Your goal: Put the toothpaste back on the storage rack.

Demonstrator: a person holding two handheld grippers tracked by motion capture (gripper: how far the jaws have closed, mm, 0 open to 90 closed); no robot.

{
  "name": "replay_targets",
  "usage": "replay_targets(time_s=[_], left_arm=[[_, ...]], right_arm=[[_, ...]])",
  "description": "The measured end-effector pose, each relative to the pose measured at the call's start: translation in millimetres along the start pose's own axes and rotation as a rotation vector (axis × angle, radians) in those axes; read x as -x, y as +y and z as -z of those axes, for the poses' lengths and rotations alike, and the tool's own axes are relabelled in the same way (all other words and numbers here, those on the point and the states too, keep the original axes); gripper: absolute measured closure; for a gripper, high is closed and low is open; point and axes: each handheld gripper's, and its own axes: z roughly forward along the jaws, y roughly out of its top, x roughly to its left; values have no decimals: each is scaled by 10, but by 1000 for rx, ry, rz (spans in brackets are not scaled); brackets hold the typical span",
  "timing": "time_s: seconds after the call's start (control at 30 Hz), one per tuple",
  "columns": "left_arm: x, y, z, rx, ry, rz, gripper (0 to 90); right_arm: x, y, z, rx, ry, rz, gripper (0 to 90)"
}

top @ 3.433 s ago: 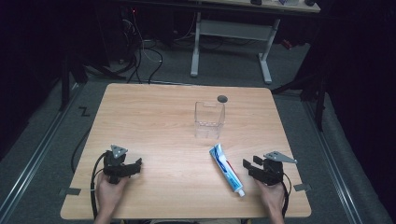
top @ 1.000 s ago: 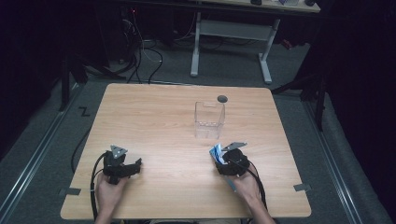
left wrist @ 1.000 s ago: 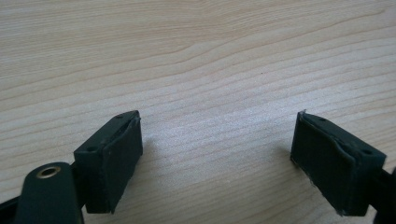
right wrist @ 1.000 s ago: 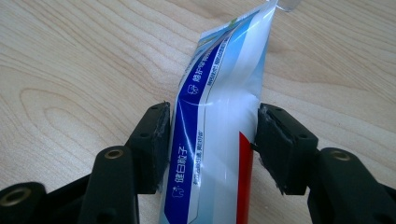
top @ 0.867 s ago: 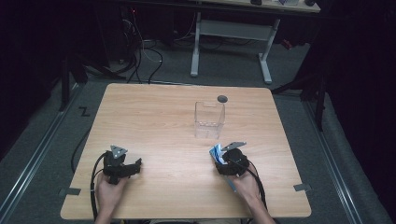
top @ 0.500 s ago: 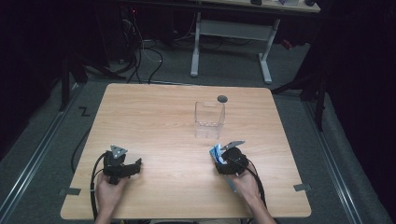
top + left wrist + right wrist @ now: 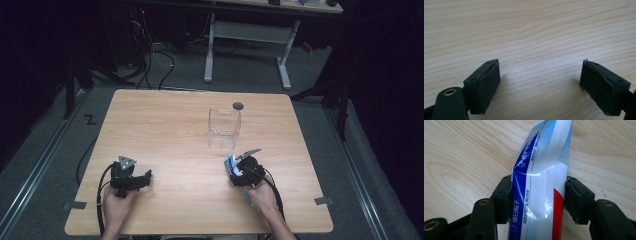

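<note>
Right gripper view: both pads of the right gripper point(image 7: 537, 200) press the sides of a toothpaste tube point(image 7: 541, 182), clamped on it over the wooden table point(image 7: 461, 157).
Left gripper: the left gripper point(image 7: 541, 82) rests with jaws spread wide, nothing between them, well left of the tube.
Toothpaste tube: blue, white and red, just nearer than the clear container point(image 7: 224, 128).
Clear container: stands upright near the table's middle, beyond the tube.
</note>
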Motion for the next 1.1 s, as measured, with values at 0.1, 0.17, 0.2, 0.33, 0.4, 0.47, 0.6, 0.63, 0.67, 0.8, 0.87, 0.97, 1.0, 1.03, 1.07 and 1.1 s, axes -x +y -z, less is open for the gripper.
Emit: replay_targets(time_s=[0.1, 0.17, 0.2, 0.33, 0.4, 0.47, 0.6, 0.63, 0.67, 0.8, 0.87, 0.97, 1.0, 1.03, 1.07, 1.1], left_arm=[[0, 0, 0, 0, 0, 0, 170], [0, 0, 0, 0, 0, 0, 170], [0, 0, 0, 0, 0, 0, 170], [0, 0, 0, 0, 0, 0, 170], [0, 0, 0, 0, 0, 0, 170], [0, 0, 0, 0, 0, 0, 170], [0, -1, 1, 0, 0, -1, 170], [0, -1, 1, 0, 0, -1, 170], [0, -1, 1, 0, 0, 0, 170], [-1, -1, 2, -1, -1, -1, 170], [-1, -1, 2, -1, -2, -1, 169], [-1, -1, 3, -1, -1, -2, 170], [-1, -1, 3, -1, -1, -2, 170], [-1, -1, 3, -1, -1, -2, 170], [-1, -1, 2, -1, -2, -2, 170], [0, -2, 2, 0, -1, -1, 170]], right_arm=[[-13, 5, -4, -2, -12, 15, 454], [-22, 11, -4, -9, -18, 16, 457], [-24, 16, -4, -13, -18, 19, 459], [-24, 31, -2, -26, -16, 28, 476], [-26, 33, -2, -27, -14, 33, 482], [-32, 44, 0, -36, -11, 39, 496], [-38, 47, 4, -37, -7, 55, 527], [-45, 49, 6, -40, -9, 57, 535], [-50, 50, 4, -38, -5, 60, 544], [-76, 42, 10, -29, -18, 80, 580], [-82, 42, 12, -28, -23, 88, 598], [-88, 38, 17, -29, -30, 103, 621], [-88, 38, 18, -29, -29, 105, 623], [-86, 37, 18, -28, -28, 105, 624], [-84, 37, 17, -27, -24, 103, 625], [-83, 36, 17, -26, -23, 102, 626]])
